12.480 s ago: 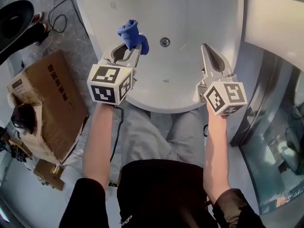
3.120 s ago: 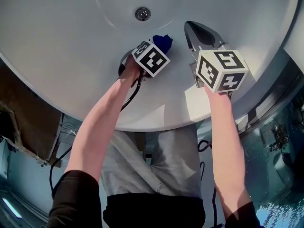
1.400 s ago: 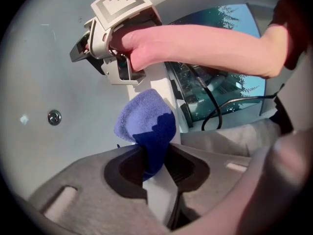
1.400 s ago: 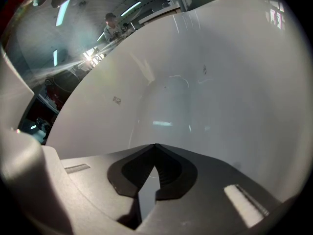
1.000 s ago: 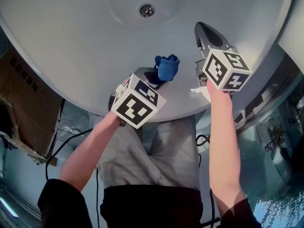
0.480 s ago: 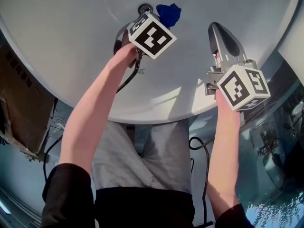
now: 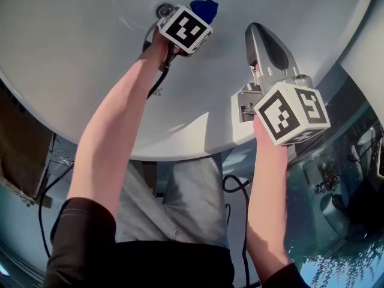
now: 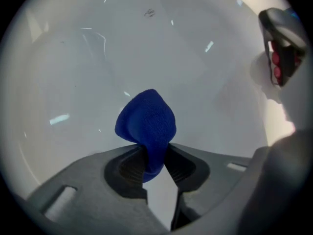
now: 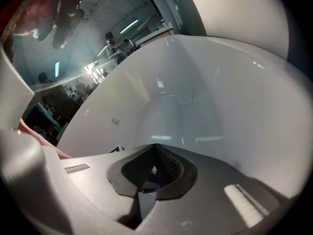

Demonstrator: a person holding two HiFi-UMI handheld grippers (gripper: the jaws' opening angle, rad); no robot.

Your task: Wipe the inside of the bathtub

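in the head view the jaws of the left claw [image 8: 155,155] are hidden behind its black and white marker cube [image 7: 184,29], and only the top of the small dark blue fleece cloth [image 7: 204,8] shows past the cube. the round metal drain [image 7: 164,9] is half covered by the same cube. the big white glossy bathtub [image 7: 72,71] is cut off at the top and the left edge of the picture, so its full shape is not to see. a thin black cable [image 7: 157,80] hangs from the left claw along the forearm.

in the left gripper view the jaws are clamped on the lower end of the cloth. the gripped part is squeezed thin and dark between the pads, and the free part stands out in front as a rounded, folded lump with a fine fuzzy surface. the cloth is inside the tub, near the drain, pointing to the smooth white bottom. whether it really touches the surface, i cannot tell.

the right claw [image 9: 155,148] hovers over the near inner wall of the tub, to the right of the left one and apart from it. its jaws are together at the tips, with nothing between them. behind the tub rim this view shows a dim room with lamps, too blurred to make out.
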